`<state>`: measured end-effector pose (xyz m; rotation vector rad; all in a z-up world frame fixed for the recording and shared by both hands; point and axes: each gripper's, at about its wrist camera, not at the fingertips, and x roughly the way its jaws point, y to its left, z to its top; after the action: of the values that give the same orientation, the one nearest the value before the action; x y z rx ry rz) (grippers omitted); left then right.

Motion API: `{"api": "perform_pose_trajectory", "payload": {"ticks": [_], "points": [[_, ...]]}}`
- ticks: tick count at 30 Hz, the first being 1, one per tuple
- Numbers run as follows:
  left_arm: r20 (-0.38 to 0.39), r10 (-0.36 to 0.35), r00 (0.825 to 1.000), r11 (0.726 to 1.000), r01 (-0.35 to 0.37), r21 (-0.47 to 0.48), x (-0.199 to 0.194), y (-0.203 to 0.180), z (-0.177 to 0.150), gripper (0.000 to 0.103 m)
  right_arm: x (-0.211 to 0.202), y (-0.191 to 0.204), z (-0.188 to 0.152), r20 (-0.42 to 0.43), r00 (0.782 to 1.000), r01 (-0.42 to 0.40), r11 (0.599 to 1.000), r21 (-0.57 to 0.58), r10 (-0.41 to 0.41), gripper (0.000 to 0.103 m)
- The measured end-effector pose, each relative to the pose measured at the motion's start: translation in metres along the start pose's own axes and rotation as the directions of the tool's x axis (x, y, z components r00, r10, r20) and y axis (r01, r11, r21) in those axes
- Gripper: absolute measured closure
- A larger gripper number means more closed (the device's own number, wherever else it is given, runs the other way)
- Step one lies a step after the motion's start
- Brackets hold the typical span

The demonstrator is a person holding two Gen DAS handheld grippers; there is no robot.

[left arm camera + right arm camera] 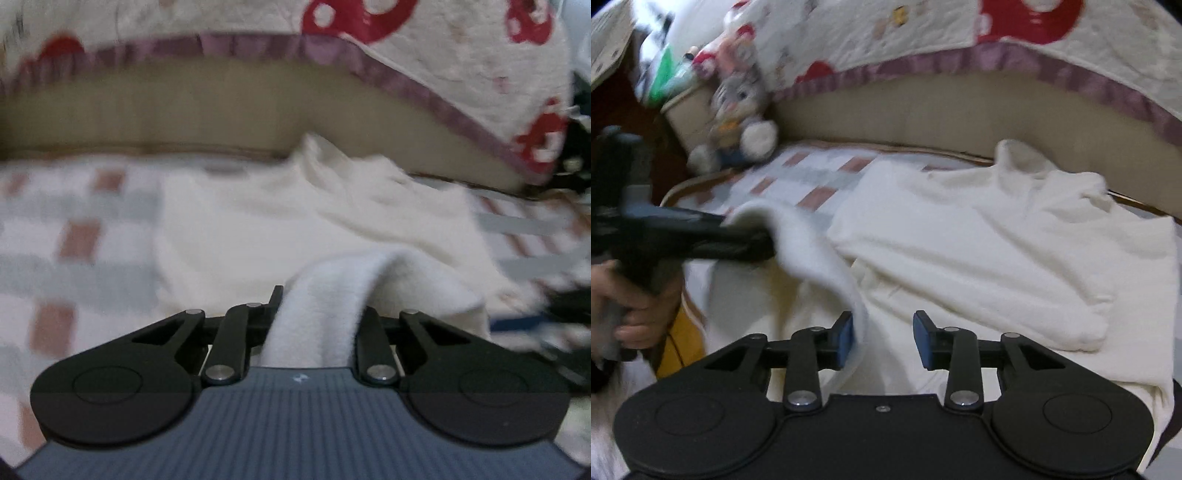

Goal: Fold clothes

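White garment [997, 236] handled on bed [820, 173]
A fold is pinched by the left claw [317, 317]; the right claw [882, 332] is held open.

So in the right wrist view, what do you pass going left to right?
Hand → left gripper holding the sleeve → white garment.
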<state>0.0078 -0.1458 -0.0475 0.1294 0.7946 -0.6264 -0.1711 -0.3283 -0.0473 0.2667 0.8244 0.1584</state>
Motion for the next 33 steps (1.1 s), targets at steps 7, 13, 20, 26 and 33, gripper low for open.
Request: {"api": "perform_pose_trajectory", "payload": {"ticks": [7,13,20,26,33], "points": [[0.004,0.131,0.991,0.984,-0.129,-0.123,0.066,0.04,-0.002,0.085,-0.015,-0.02,-0.022,-0.107,0.993,0.06,0.995,0.078,-0.051,0.061],[-0.034,0.02,0.999,0.966,-0.028,-0.256,0.071,0.077,-0.008,0.081,-0.036,-0.025,-0.061,-0.253,0.966,0.077,0.994,0.078,-0.055,0.06],[-0.059,0.043,0.997,0.977,-0.055,-0.204,0.066,0.076,-0.013,0.06,-0.017,-0.005,-0.094,-0.513,0.851,0.098,0.993,-0.06,-0.115,0.055],[-0.136,0.02,0.991,0.981,-0.045,-0.186,0.041,0.077,-0.024,0.051,-0.001,0.019,-0.11,-0.589,0.802,0.013,0.989,-0.148,-0.099,0.041],[-0.152,0.004,0.988,0.987,-0.028,-0.158,0.026,0.076,-0.025,0.051,-0.012,0.004,-0.088,-0.461,0.877,0.086,0.989,-0.122,-0.133,0.092]]}}
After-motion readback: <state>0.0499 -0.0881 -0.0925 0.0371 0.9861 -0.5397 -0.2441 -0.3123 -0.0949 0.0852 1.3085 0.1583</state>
